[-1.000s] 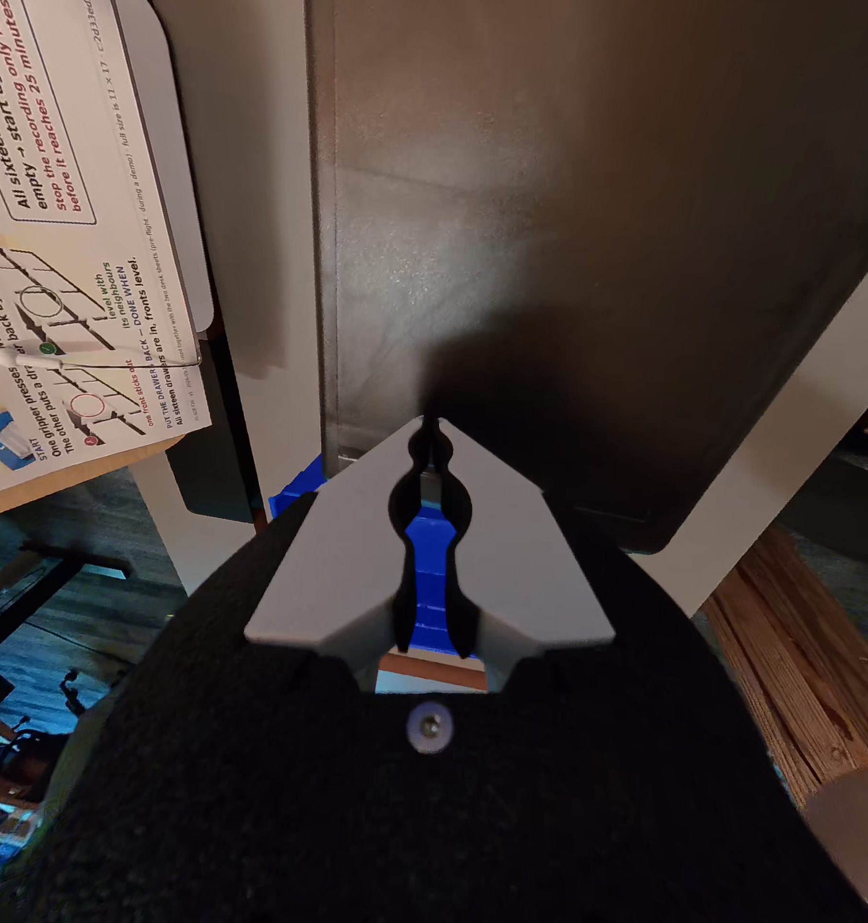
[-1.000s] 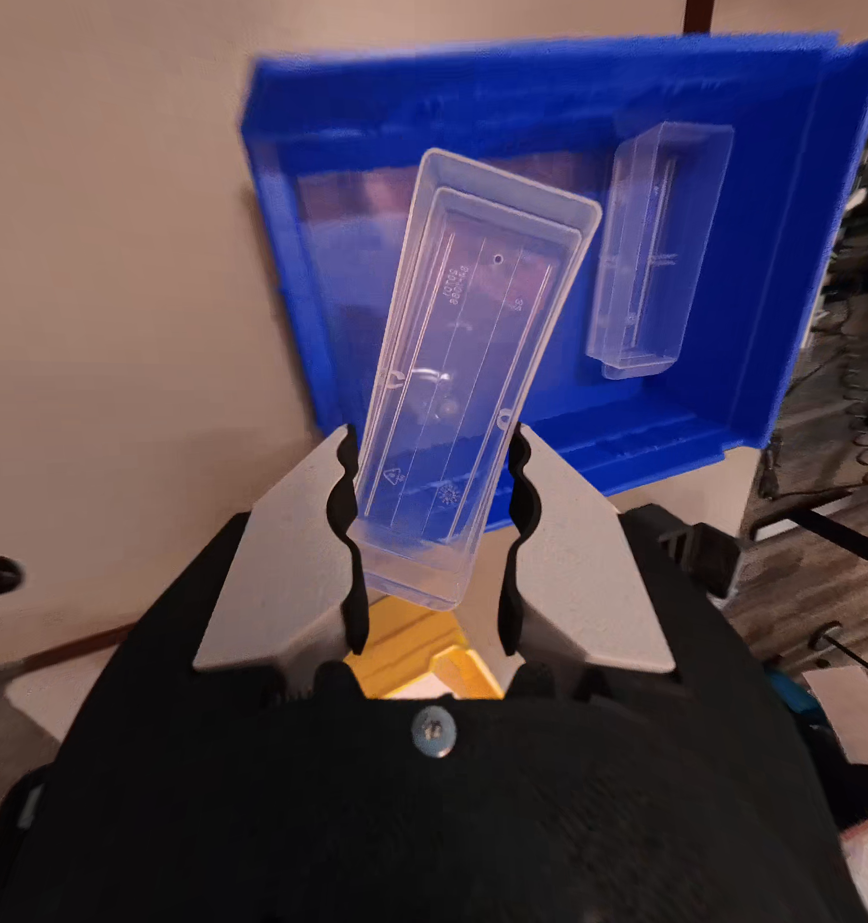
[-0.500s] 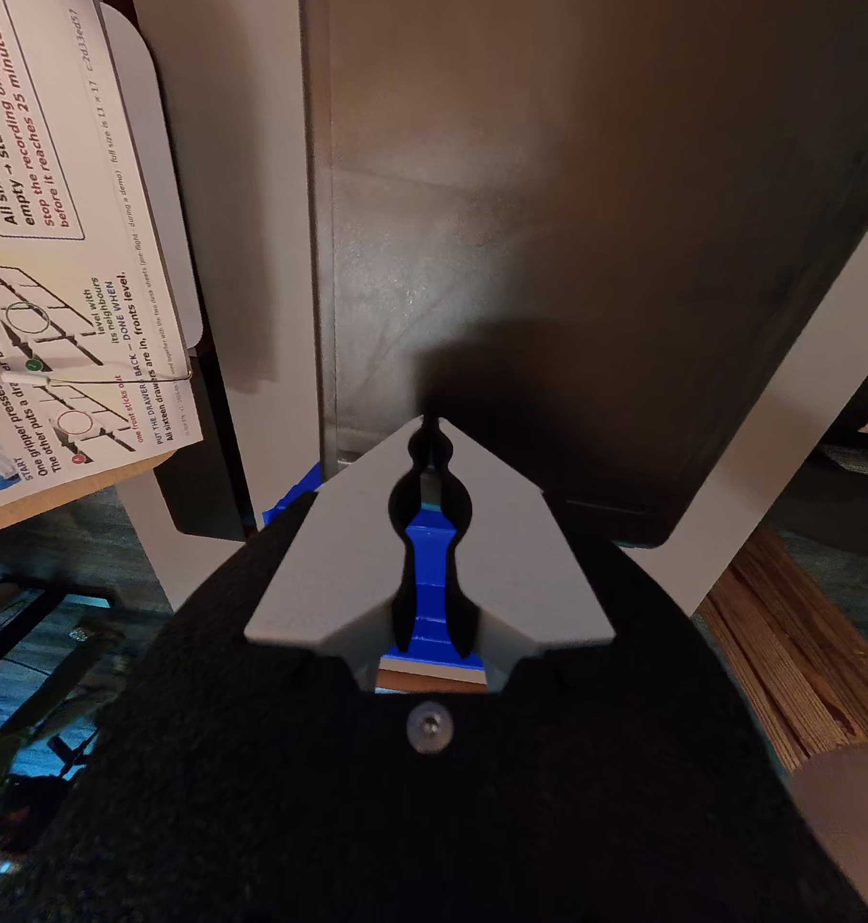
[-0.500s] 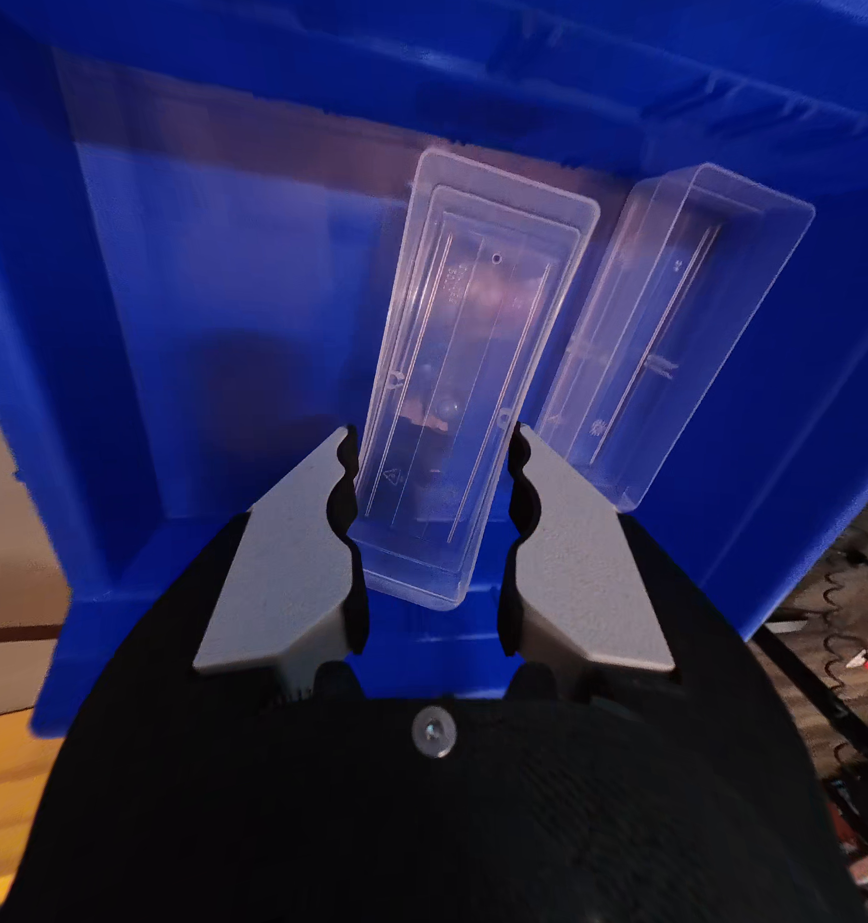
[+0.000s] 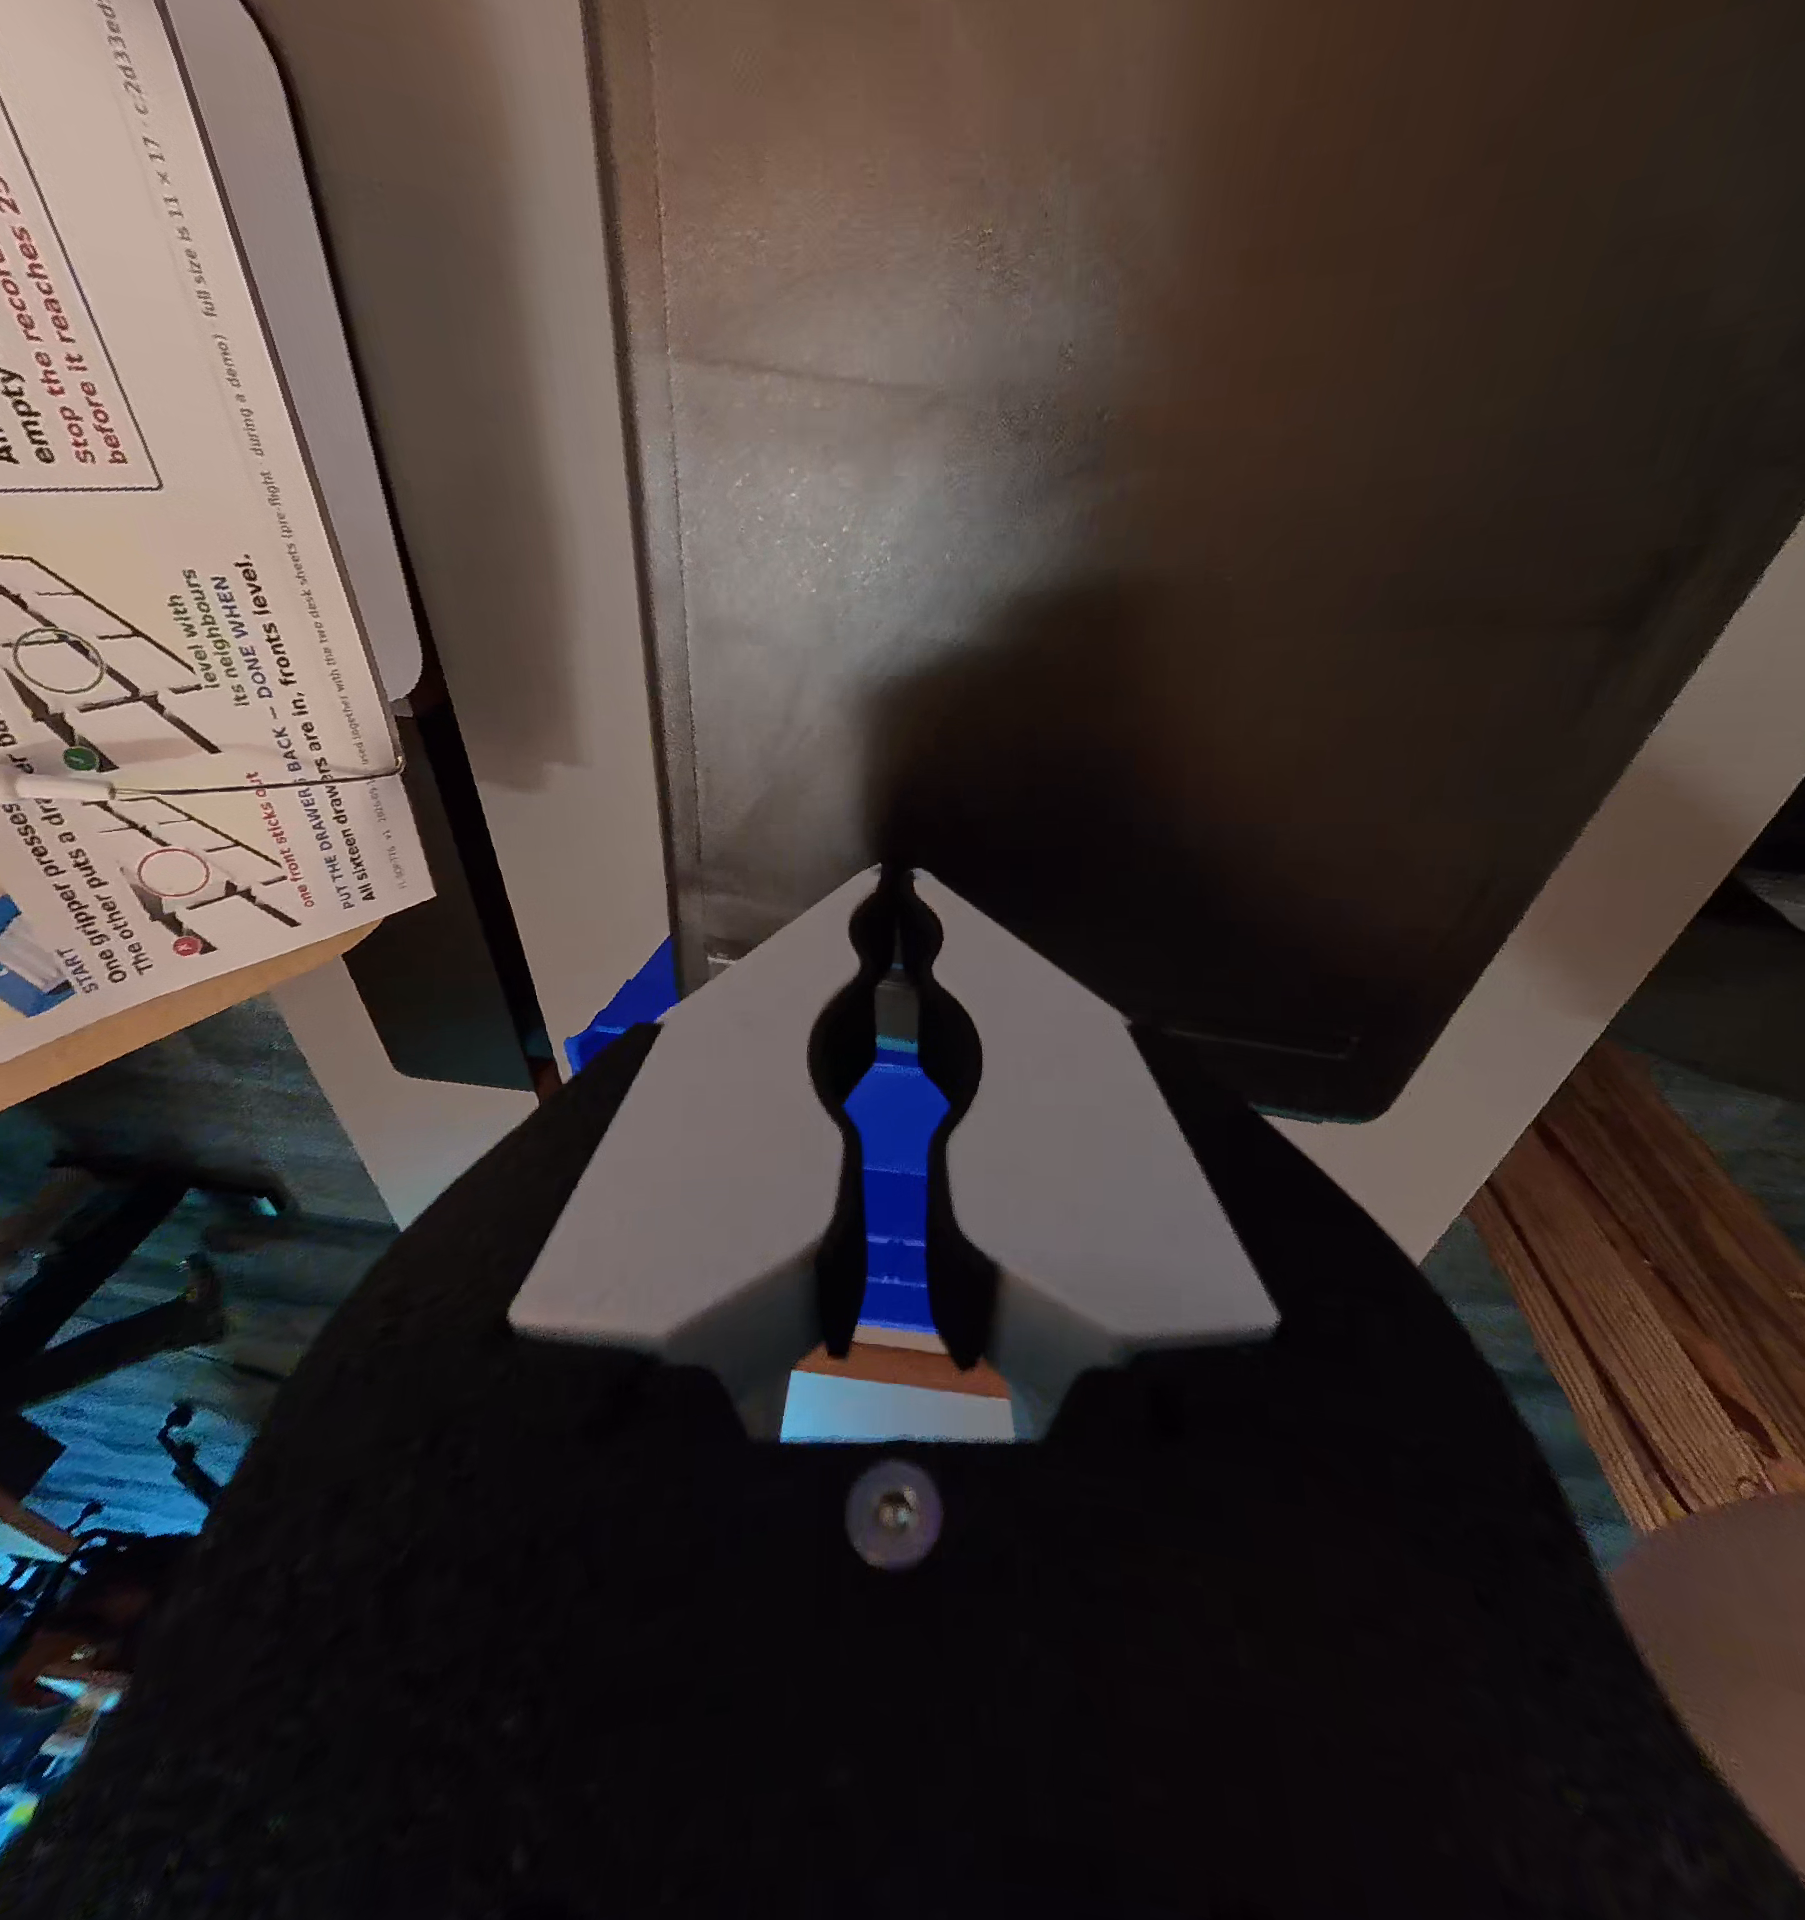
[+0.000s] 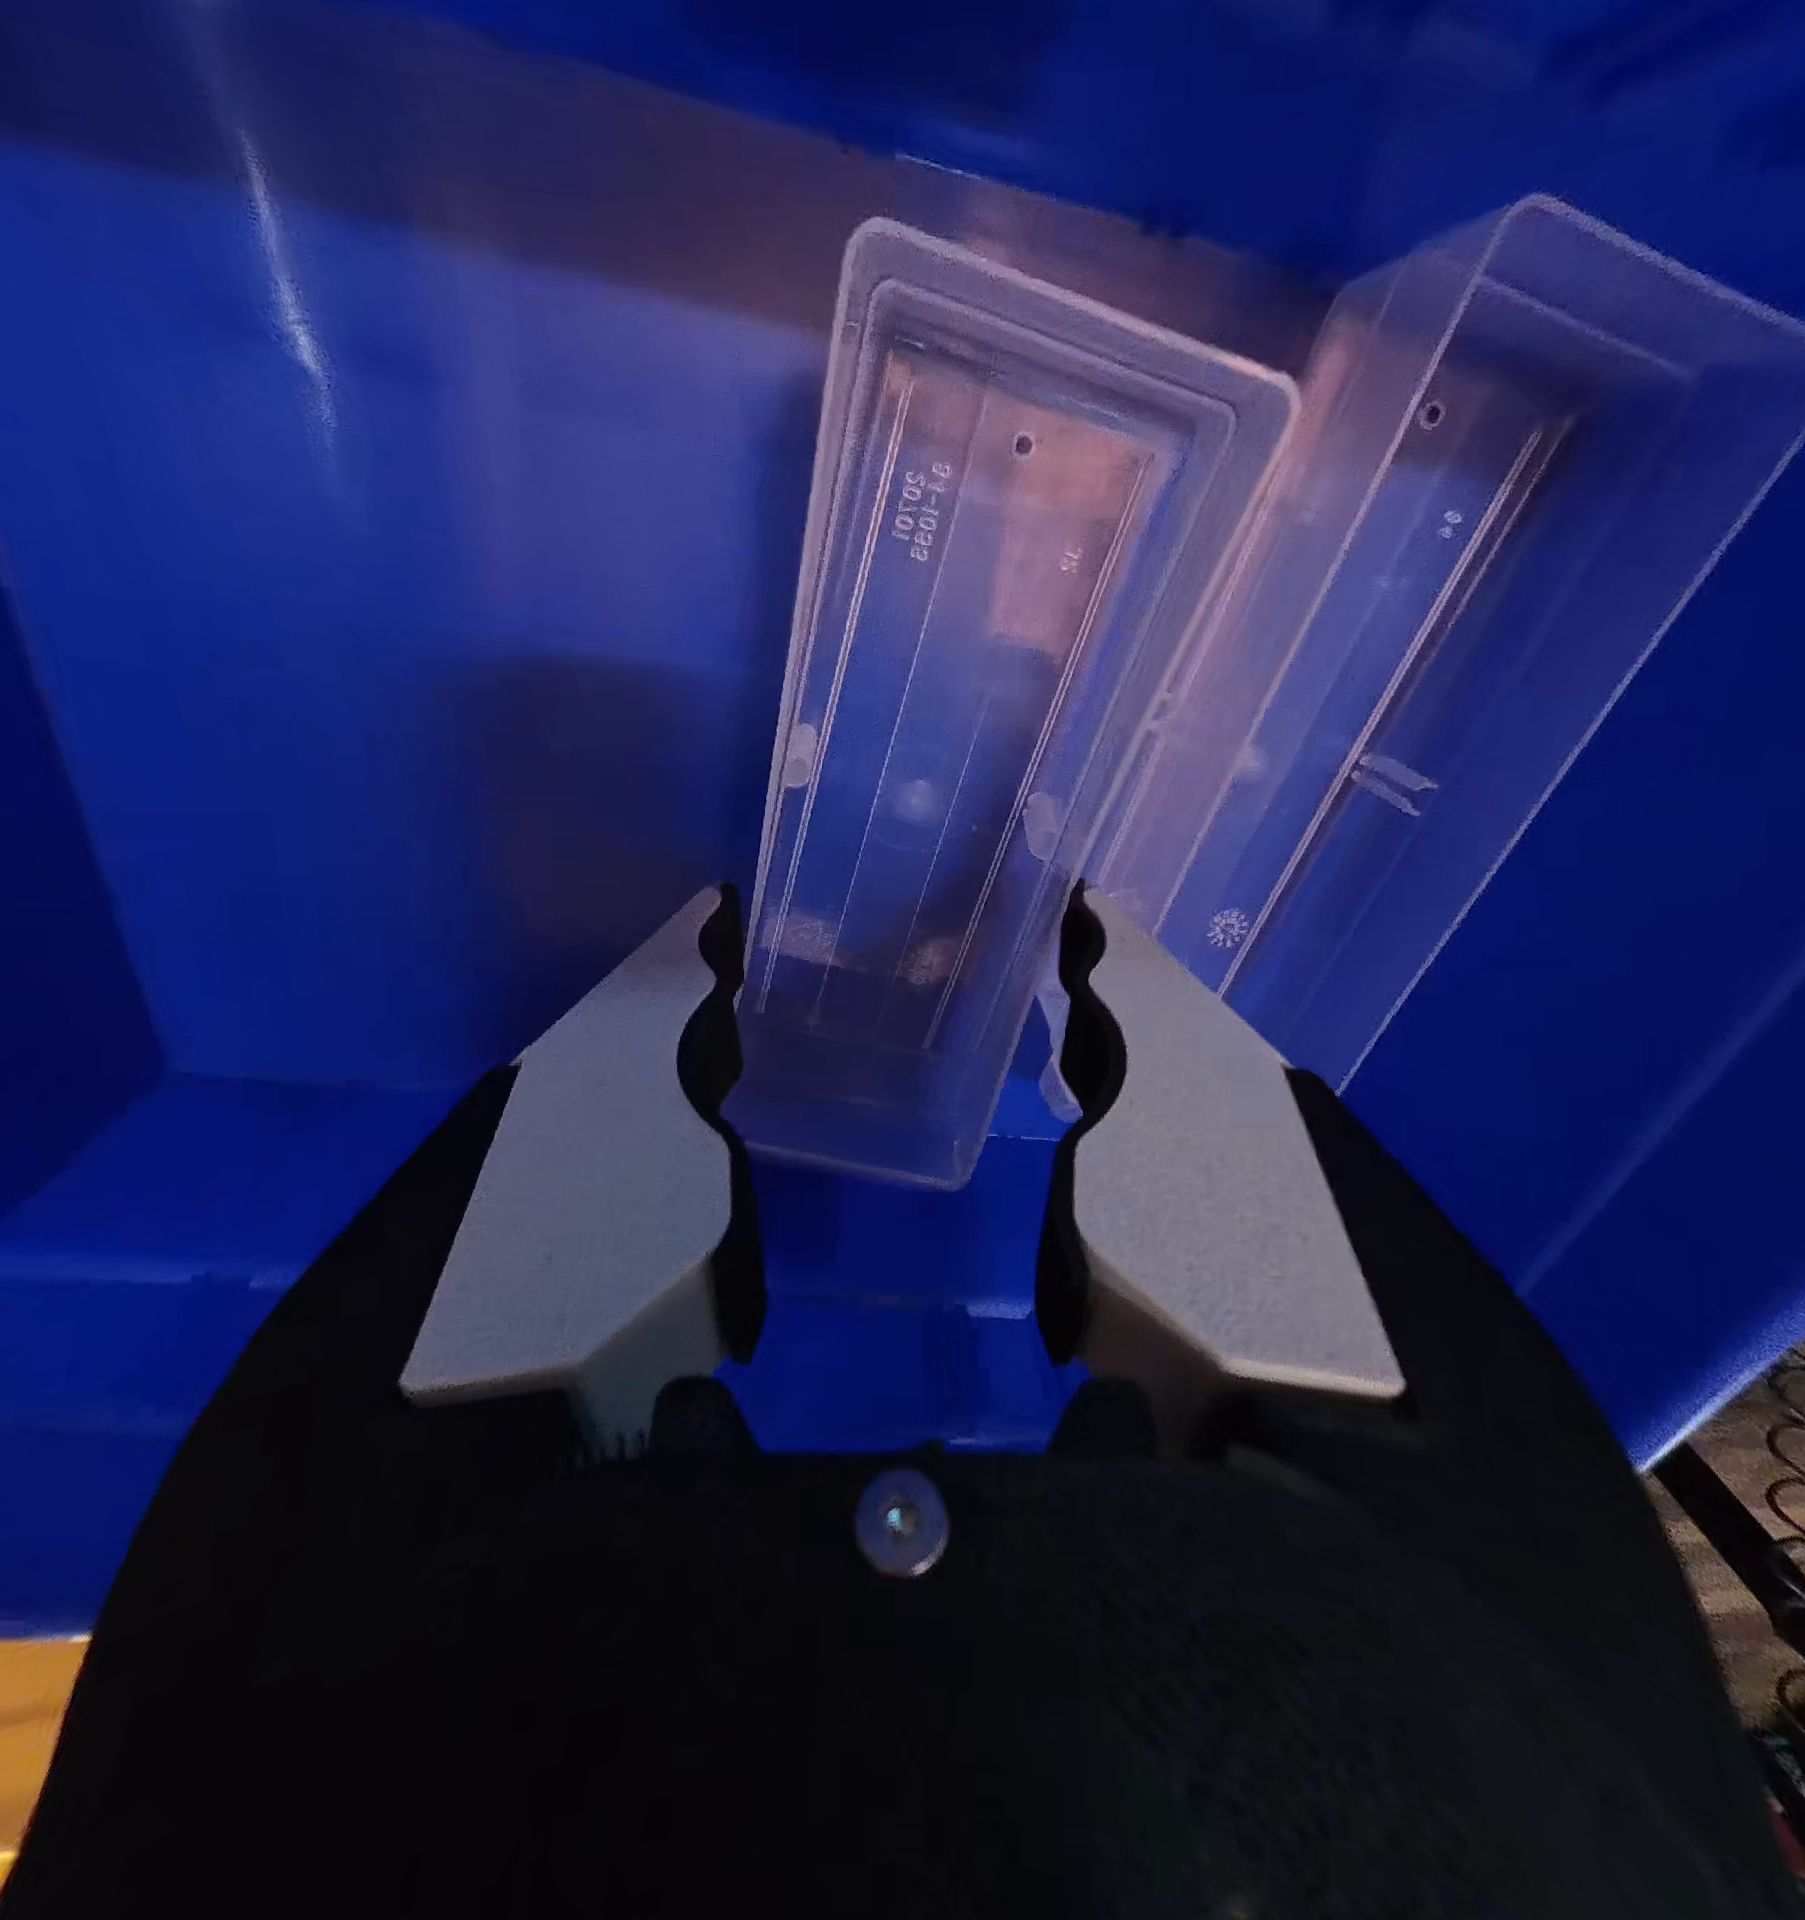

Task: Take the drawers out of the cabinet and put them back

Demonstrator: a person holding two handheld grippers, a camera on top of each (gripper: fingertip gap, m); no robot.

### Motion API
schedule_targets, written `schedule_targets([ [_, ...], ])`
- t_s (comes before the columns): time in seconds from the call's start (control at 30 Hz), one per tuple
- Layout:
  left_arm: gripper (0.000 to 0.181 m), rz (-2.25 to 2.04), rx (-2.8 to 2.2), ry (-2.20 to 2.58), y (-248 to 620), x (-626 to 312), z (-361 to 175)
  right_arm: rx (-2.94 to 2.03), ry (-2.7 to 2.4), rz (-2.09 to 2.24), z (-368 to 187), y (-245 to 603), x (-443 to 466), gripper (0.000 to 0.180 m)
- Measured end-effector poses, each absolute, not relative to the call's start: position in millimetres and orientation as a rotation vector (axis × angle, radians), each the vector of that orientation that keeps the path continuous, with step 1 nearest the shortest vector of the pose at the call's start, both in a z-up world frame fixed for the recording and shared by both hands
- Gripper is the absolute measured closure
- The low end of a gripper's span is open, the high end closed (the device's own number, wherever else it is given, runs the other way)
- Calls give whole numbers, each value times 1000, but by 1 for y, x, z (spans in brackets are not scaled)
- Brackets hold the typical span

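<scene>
In the right wrist view my right gripper [image 6: 900,914] is shut on a clear plastic drawer [image 6: 981,623], held by its near end. The drawer points away from me, low inside a blue bin [image 6: 358,520]. A second clear drawer [image 6: 1449,623] lies in the bin just to its right, close alongside. In the left wrist view my left gripper [image 5: 896,883] is shut and empty. Its tips are at the dark flat side of the cabinet [image 5: 1085,468]. A strip of the blue bin [image 5: 893,1164] shows through the gap between its fingers.
A printed instruction sheet [image 5: 129,520] on a board hangs at the left of the left wrist view, beside a white panel [image 5: 482,416]. Wooden planks [image 5: 1656,1299] lie at the lower right. Cables and floor clutter [image 6: 1791,1455] show past the bin's right wall.
My right gripper has carried the clear drawer from above the bin down into it, beside the second drawer. The left gripper has stayed shut against the cabinet side.
</scene>
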State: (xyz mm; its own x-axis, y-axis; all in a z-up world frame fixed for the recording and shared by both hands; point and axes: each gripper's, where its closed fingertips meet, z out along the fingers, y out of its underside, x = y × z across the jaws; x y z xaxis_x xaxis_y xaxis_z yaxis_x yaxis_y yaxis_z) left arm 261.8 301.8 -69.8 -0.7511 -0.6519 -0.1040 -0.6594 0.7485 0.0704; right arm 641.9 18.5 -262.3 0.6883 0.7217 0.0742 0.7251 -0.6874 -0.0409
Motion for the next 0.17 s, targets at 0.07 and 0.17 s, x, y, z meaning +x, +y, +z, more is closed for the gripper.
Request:
schedule_targets([
  [0.07, 181, 123, -1093, 2872, 302, 262, -70, -2848, -1217, -73, -263, 18, 643, 117],
  [0.17, 181, 78, -1108, 2877, 302, 262, -70, -2899, -1254, -81, -264, 18, 645, 116],
])
